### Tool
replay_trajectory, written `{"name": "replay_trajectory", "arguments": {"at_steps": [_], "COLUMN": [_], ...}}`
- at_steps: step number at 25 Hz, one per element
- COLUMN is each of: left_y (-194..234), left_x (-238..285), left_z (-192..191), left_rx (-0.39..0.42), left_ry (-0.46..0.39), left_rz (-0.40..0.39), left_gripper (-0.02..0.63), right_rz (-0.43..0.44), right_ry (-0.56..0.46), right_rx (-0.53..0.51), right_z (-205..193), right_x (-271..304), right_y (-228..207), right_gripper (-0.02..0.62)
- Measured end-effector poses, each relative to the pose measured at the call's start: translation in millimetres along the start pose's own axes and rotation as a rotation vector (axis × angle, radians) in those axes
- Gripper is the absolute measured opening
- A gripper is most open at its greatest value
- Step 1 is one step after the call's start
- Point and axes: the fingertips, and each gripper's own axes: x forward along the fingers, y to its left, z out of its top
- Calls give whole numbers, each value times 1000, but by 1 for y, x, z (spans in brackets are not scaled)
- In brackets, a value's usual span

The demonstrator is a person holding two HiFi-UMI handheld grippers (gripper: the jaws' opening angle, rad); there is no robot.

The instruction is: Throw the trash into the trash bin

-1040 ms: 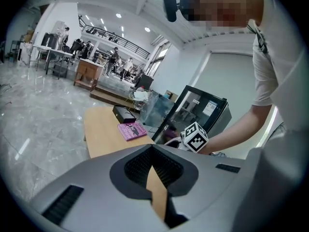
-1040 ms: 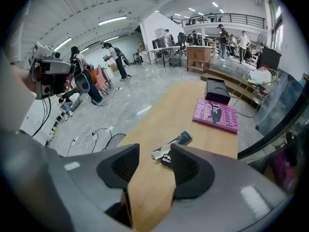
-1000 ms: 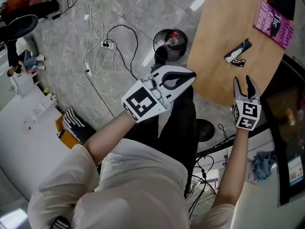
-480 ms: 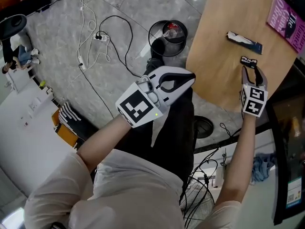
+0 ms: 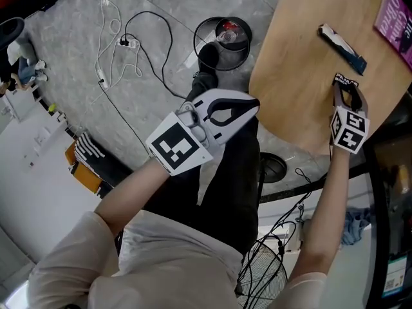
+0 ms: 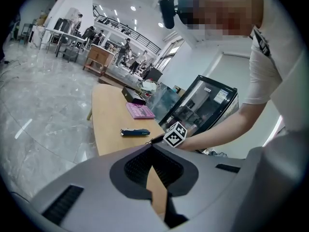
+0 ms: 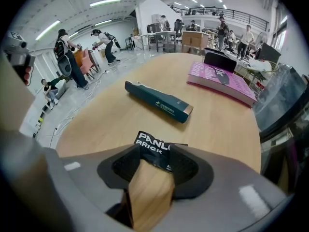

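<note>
**Right gripper straddled the black wrapper; left gripper closed and empty**

The right gripper (image 7: pixel 154 152) pointed steeply down at the table, its jaws partly open. A crumpled black wrapper (image 7: pixel 150 143) with white block lettering lay flat on the wood between the tips. Its edges reached the ribbed dark pads, but no firm pinch showed. Only this gripper's view showed the print; from the head view the wrapper (image 5: pixel 345 80) was a small dark scrap ahead of the right gripper (image 5: pixel 347 92).

The left gripper (image 6: pixel 150 147) had its jaw tips together with nothing between them. The head view placed the left gripper (image 5: pixel 252 103) over the person's dark trousers, off the table's edge.

Just beyond the wrapper lay a long teal carton (image 7: pixel 158 100) with one pale end, and further off a flat pink book (image 7: pixel 222 82). Both rested on the rounded, light wooden table (image 7: pixel 96 115).

The round black trash bin (image 5: pixel 226 54) showed in the head view alone. It stood on grey marbled floor beside the table, well apart from the wrapper, with shiny rubbish already inside. White and black cables (image 5: pixel 109 50) trailed across the floor nearby.
</note>
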Motion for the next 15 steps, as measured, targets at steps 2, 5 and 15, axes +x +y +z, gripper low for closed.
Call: {"name": "replay_trajectory", "arguments": {"at_steps": [2, 5, 15], "left_y": [0, 0, 6], "left_x": [1, 1, -14], "left_z": [-3, -5, -4], "left_rx": [-8, -12, -22], "left_ry": [4, 5, -1], "left_rz": [-2, -5, 0], "left_gripper": [3, 3, 3], "right_rz": [5, 4, 15], "right_ry": [-1, 7, -2], "right_rx": [-35, -83, -54], "right_z": [0, 3, 12], "right_x": [0, 0, -8], "right_y": [5, 15, 37], "right_gripper": [166, 81, 29]}}
